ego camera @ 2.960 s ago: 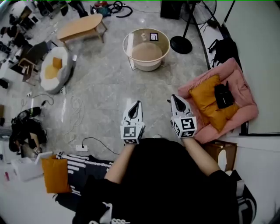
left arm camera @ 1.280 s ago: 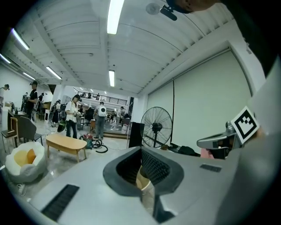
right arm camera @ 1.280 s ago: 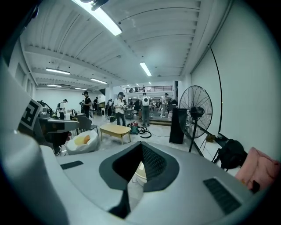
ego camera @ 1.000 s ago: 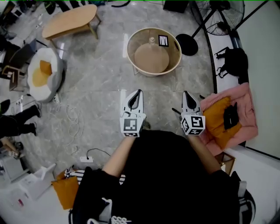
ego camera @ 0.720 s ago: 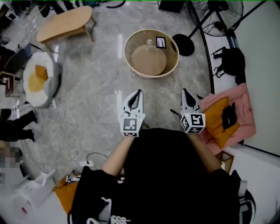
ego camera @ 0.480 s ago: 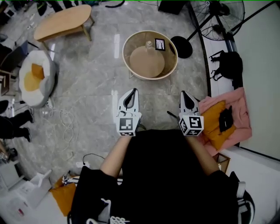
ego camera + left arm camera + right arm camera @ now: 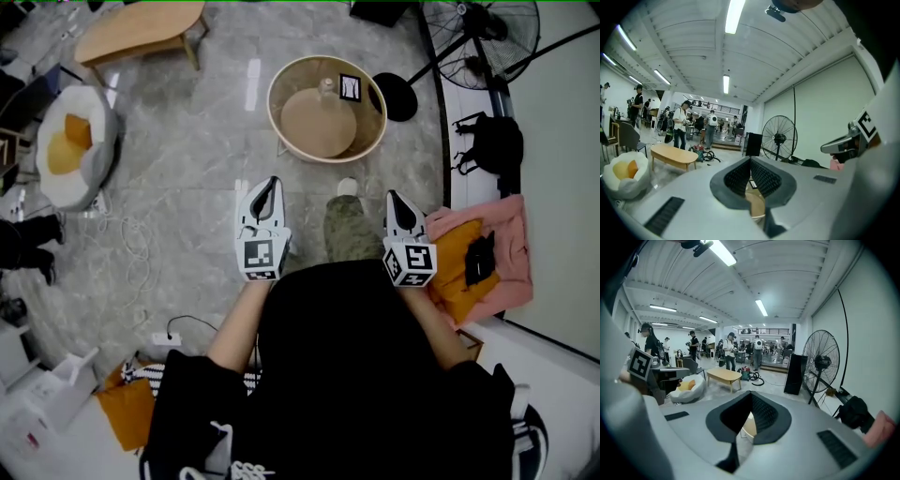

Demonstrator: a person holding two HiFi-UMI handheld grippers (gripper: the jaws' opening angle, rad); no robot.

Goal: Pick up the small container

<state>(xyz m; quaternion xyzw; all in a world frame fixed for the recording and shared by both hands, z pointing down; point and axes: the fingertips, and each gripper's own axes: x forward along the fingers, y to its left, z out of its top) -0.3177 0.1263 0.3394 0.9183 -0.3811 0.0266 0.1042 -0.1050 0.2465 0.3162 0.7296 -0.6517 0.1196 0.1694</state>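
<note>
Nearest, the left tongs (image 7: 271, 183) and right tongs (image 7: 394, 196) are pinched together, empty, over bare floor (image 7: 197, 159). Farther off, the small container (image 7: 325, 88) stands on the round rimmed counter (image 7: 273, 103), with a fan base (image 7: 398, 97) just right.

Small container (image 7: 326, 87), too tiny for detail

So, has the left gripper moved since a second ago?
Yes. Against the round table, the left gripper has shifted leftward in the head view and come a little closer to the table's near rim.
</note>
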